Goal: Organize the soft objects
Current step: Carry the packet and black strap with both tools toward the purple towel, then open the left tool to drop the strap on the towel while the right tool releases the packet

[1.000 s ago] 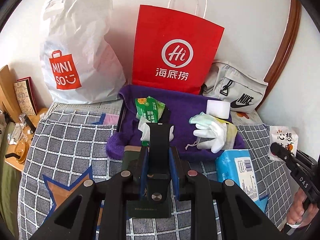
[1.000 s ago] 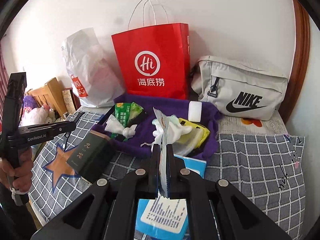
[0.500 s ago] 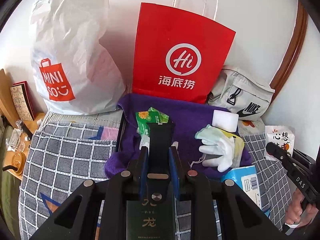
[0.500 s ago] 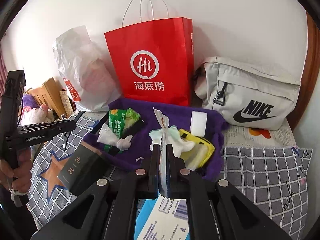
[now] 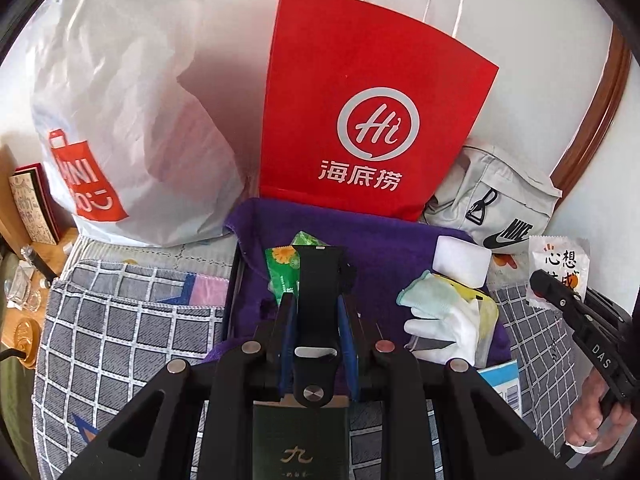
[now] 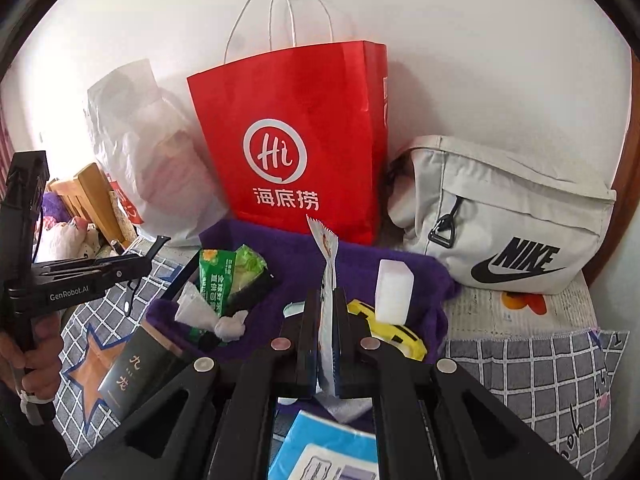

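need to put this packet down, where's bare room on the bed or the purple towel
Bare checked blanket lies in front of the grey Nike bag, right of the purple towel. The towel's back strip below the red bag is free too. Its front is crowded: green packet, tissue, white block, gloves.

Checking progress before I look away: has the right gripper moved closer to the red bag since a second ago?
Yes. The right gripper, shut on the white sachet, has advanced toward the red paper bag, which looms larger in the right wrist view than a second ago.
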Demonstrator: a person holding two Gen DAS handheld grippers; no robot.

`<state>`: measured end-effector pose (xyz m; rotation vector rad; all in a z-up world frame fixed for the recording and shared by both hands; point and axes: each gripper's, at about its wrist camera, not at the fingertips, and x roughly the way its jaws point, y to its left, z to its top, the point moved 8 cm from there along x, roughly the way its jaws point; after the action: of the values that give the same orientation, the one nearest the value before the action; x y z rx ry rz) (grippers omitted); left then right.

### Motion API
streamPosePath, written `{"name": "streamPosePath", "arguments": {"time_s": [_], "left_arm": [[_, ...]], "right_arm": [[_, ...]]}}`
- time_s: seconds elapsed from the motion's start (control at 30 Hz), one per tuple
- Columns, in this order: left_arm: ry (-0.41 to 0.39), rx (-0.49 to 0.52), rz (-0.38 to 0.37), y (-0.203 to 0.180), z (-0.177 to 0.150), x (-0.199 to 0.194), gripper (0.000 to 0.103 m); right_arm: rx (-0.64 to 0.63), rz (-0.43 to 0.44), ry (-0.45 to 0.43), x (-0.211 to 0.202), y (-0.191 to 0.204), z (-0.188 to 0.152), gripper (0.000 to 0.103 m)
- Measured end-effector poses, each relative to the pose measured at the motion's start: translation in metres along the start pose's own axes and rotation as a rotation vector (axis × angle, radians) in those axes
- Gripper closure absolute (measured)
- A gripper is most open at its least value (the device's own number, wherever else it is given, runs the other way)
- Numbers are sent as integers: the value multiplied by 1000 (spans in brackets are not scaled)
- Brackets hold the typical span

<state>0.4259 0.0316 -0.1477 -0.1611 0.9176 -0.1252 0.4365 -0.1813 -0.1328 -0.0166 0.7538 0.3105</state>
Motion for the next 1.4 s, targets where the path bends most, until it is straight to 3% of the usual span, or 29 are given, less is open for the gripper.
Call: {"name": "streamPosePath", "arguments": {"time_s": [0.6, 0.87, 1.33, 1.4], "left_arm": [[53, -38, -28, -4, 3, 54, 83], [94, -10, -25, -9, -3, 70, 83], [159, -19, -7, -5, -13, 92, 82], [163, -18, -6, -5, -14, 93, 82]], "right_arm": [[38, 13, 103, 46, -26, -18, 98], [112, 139, 131, 66, -20, -22, 97], [129, 159, 191, 91, -11, -35, 95], [126, 162, 193, 90, -11, -35, 89]]}}
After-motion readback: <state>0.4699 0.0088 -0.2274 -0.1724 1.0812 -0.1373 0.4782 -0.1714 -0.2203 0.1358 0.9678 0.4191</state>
